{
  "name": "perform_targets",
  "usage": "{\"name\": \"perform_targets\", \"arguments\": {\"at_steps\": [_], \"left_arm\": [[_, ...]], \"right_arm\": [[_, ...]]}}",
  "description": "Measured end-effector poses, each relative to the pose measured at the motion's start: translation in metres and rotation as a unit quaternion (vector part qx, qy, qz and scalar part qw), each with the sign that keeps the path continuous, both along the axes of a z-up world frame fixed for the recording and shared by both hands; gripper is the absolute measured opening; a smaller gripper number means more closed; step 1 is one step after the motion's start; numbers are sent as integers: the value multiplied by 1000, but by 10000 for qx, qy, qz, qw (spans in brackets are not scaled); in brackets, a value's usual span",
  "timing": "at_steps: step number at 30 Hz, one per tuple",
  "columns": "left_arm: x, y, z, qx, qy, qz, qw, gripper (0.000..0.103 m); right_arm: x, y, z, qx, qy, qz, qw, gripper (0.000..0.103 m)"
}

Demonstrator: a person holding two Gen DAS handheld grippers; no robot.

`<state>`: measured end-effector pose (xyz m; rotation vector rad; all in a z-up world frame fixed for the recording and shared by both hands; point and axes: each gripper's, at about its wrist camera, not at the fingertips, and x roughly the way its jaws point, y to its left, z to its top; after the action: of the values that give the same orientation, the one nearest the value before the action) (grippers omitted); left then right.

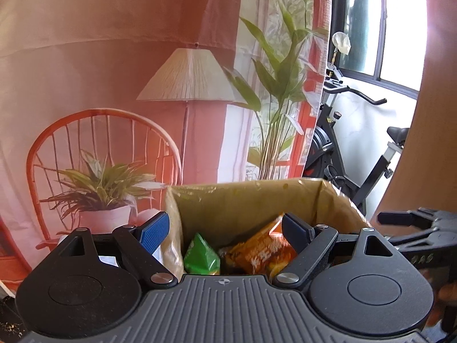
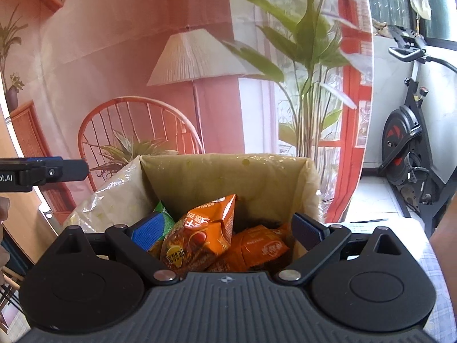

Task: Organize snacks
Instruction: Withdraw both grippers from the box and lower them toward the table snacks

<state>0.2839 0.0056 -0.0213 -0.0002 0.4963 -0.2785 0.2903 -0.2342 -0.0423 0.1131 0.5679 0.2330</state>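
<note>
Snack packets [image 2: 205, 234] fill the cardboard box [image 2: 228, 177] ahead of both tools; left gripper [image 1: 225, 228] and right gripper [image 2: 225, 228] gape apart, holding nothing.

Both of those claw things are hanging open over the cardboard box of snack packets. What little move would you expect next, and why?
Probably the right gripper lifts back out of the box. Its jaws stand wide open around the orange packet, gripping nothing, and the packet already rests inside on the other packets with the green packet alongside. The left gripper is open and empty too, so I would guess both go off for more snacks.
</note>
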Motion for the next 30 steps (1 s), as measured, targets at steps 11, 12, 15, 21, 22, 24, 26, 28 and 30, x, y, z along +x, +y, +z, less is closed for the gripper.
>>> {"name": "perform_targets", "arguments": {"at_steps": [11,12,15,21,22,24,26,28,30], "left_arm": [[-40,23,-30,74,174,185,9997,88],[-44,26,-32,58,168,218,9996,88],[-56,31,-38,77,146,336,9993,88],[-78,35,-52,16,232,387,9990,88],[-80,35,-54,32,238,374,9990,88],[-87,33,-57,69,222,347,9991,88],[-94,33,-59,88,205,324,9992,88],[-98,32,-61,94,218,303,9993,88],[-104,31,-65,95,215,289,9993,88]], "right_arm": [[-58,-15,-2,-244,-173,3,9996,98],[-61,-17,-4,-249,-169,8,9995,98],[-70,-21,-8,-288,-150,16,9995,98],[-83,-25,-17,-330,-124,20,9994,98],[-84,-26,-18,-311,-110,20,9995,98],[-89,-26,-22,-275,-90,24,9996,98],[-93,-26,-25,-285,-87,26,9996,98],[-98,-25,-28,-316,-81,35,9995,99],[-105,-23,-31,-304,-91,39,9995,100]]}}
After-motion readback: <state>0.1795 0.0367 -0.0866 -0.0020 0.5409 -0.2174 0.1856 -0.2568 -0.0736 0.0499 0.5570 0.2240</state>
